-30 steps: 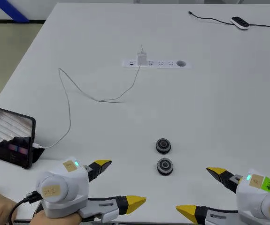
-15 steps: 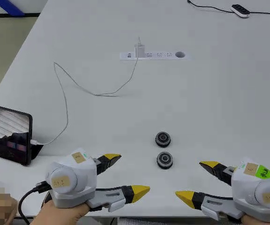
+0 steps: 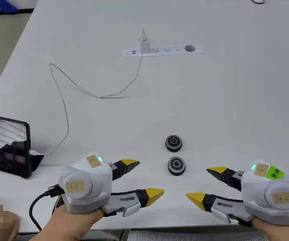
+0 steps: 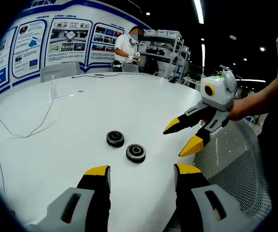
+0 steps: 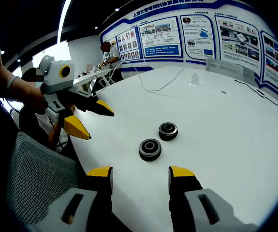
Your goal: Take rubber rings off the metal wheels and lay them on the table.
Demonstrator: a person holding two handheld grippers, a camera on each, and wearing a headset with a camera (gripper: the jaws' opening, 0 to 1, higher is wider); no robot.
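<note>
**Grippers close in on the wheels, nothing gripped yet**

On the broad white table (image 3: 224,100), the wheels have stayed put over the last second. The headset has tipped, and both tools have eased forward from the near edge. The left gripper (image 3: 147,177), grey-white plastic with yellow-tipped black jaws, and the right gripper (image 3: 200,185), its twin, stand wide open and empty, touching nothing. They flank the nearer wheel (image 3: 176,165), a small round dark metal disc. The farther wheel (image 3: 173,143) lies just beyond it. Both seem to wear their black rubber rings, so removal has probably not begun.

Bare table (image 3: 234,100) around two wheels (image 3: 176,165), cable (image 3: 101,97) and phone (image 3: 6,150) well to the left
</note>
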